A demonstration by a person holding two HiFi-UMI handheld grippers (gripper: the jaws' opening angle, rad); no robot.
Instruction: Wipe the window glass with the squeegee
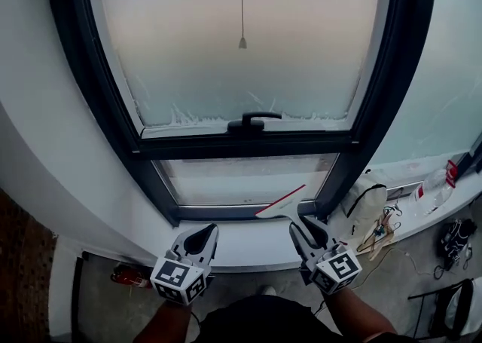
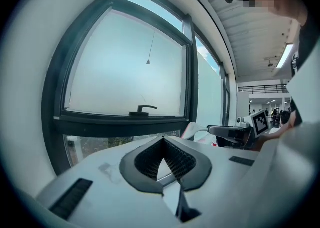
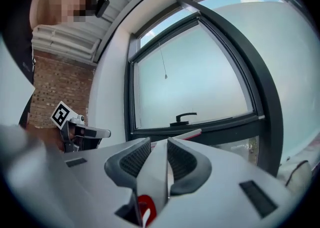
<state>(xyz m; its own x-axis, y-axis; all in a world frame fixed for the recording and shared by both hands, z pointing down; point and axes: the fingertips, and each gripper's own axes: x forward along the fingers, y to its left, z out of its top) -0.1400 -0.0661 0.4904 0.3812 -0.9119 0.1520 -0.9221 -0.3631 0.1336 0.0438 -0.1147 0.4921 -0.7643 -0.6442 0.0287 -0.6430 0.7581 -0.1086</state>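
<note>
So the right gripper (image 1: pixel 301 227) is clamped down on the squeegee (image 1: pixel 282 203) – in the right gripper view you can see the white handle pinched between the two pads, with a bit of red showing down at the base of the jaws. The blade end sticks out past the fingertips, up and to the left of the gripper, tilted so its right end sits higher. It's in front of the bottom right corner of the lower pane (image 1: pixel 241 178), just over the dark frame (can't honestly tell if the rubber is touching the glass or not). The left gripper (image 1: pixel 203 234) is squeezed closed with nothing in it – its tips meet and only a little diamond-shaped gap is left between the pads. It hovers over the white sill (image 1: pixel 248 249), left of the right gripper and clear of the squeegee. Above both is the big frosted window glass (image 1: pixel 241 70) with a black window handle (image 1: pixel 252 119) on its bottom edge and a thin pull cord (image 1: pixel 242 2) hanging down the middle. Off to the right on the sill there's a white bag (image 1: pixel 365 198) and a clear bottle (image 1: pixel 435 185) with red on it.
</note>
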